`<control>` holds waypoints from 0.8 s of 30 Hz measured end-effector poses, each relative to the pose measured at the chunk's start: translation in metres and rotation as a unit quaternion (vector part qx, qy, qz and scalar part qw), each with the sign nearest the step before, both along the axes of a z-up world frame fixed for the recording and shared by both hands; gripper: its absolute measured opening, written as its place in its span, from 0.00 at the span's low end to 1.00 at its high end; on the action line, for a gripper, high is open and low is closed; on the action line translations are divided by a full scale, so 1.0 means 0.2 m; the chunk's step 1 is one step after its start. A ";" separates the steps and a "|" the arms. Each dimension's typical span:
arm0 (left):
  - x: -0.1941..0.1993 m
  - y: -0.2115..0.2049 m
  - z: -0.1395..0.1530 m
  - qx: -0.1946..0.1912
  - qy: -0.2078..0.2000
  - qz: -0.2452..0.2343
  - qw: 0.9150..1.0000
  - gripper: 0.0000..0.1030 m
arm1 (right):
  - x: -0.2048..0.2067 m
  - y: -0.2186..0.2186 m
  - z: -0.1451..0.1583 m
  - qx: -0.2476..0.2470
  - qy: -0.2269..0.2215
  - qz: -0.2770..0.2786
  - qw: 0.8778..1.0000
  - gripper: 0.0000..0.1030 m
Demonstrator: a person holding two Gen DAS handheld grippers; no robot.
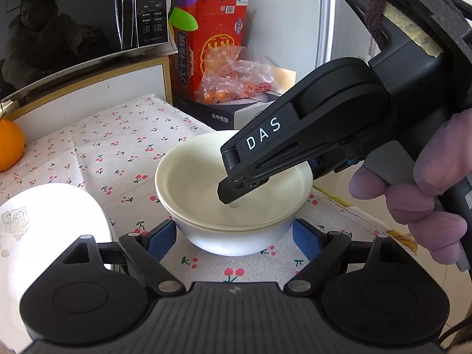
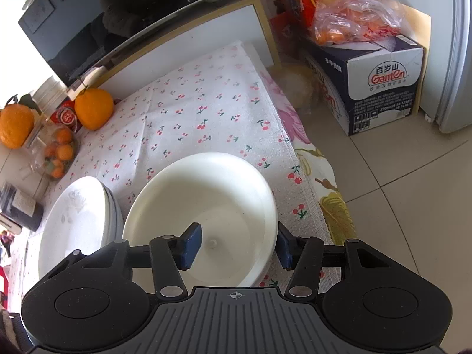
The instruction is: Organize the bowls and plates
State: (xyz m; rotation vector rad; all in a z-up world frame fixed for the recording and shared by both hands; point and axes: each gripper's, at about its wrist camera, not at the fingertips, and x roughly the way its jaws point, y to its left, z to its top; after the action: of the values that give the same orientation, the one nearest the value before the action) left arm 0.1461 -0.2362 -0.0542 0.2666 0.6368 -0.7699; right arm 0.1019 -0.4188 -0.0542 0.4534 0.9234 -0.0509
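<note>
Bowls are already nested, you can see it at the centre of the left wrist view: a cream bowl sits inside a white one on the cherry cloth.

Your left gripper is at the bottom of that frame. Its blue pads stand apart on both sides of the lower bowl, and I cannot tell if they touch the wall; I judge they do not press it.

Your right gripper straddles the rim of the top bowl in the lower middle of the right wrist view: one pad inside, one pad outside at the right. A gap is visible between the inner pad and the wall, so I read it as not clamped, but the outer side is hard to see.

To the left of the bowls, at the lower left of the right wrist view, the plates are stacked in one pile, and you can see several edges.

Farther back, at the left edge, there are oranges, and a microwave fills the upper left of the left wrist view.

So both stacks look made. I judge what is left for you is only to free the right gripper from the rim and maybe to square the piles.
</note>
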 end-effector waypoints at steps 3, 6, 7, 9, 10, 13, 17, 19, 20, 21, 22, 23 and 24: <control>0.01 0.01 0.01 -0.003 0.005 -0.001 1.000 0.82 | 0.00 -0.01 0.00 -0.005 0.001 -0.001 1.000 0.43; 0.01 0.01 0.01 -0.005 0.004 -0.004 1.000 0.82 | -0.01 -0.02 0.01 0.003 0.001 -0.006 1.000 0.40; 0.00 0.01 0.02 -0.005 0.004 -0.004 1.000 0.81 | -0.01 -0.03 0.01 0.003 0.001 -0.006 1.000 0.39; 0.00 0.01 0.03 -0.008 0.004 -0.004 1.000 0.81 | -0.02 -0.02 0.01 -0.005 0.003 -0.005 1.000 0.38; 0.00 0.01 0.03 -0.010 0.004 -0.005 1.000 0.81 | -0.02 -0.02 0.02 -0.010 0.003 -0.004 1.000 0.38; 0.00 0.01 0.05 -0.015 0.005 -0.004 1.000 0.81 | -0.02 -0.02 0.04 -0.013 0.000 -0.002 1.000 0.38; 0.00 0.01 0.08 -0.021 0.000 -0.006 1.000 0.81 | -0.03 -0.03 0.08 -0.010 -0.004 -0.001 1.000 0.37; 0.00 0.01 0.10 -0.027 0.000 -0.005 1.000 0.80 | -0.03 -0.04 0.11 -0.016 -0.008 0.004 1.000 0.36; 0.00 0.01 0.11 -0.029 0.000 -0.005 1.000 0.79 | -0.03 -0.04 0.13 -0.020 -0.013 0.005 1.000 0.35; 0.00 0.02 0.11 -0.031 0.001 -0.005 0.999 0.79 | -0.03 -0.04 0.15 -0.023 -0.019 0.005 1.000 0.35; 0.00 0.02 0.12 -0.033 0.001 -0.005 0.999 0.78 | -0.04 -0.04 0.16 -0.022 -0.025 0.005 0.999 0.35; 0.00 0.02 0.13 -0.035 0.001 -0.004 0.999 0.78 | -0.04 -0.05 0.18 -0.020 -0.030 0.004 0.999 0.35; 0.00 0.03 0.14 -0.037 0.000 -0.004 0.999 0.77 | -0.04 -0.05 0.20 -0.016 -0.035 0.003 0.999 0.35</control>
State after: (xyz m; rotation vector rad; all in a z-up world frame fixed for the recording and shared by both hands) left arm 0.1451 -0.2310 -0.0271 0.2005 0.6069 -0.7989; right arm 0.0932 -0.4287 -0.0147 0.4207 0.8533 -0.0445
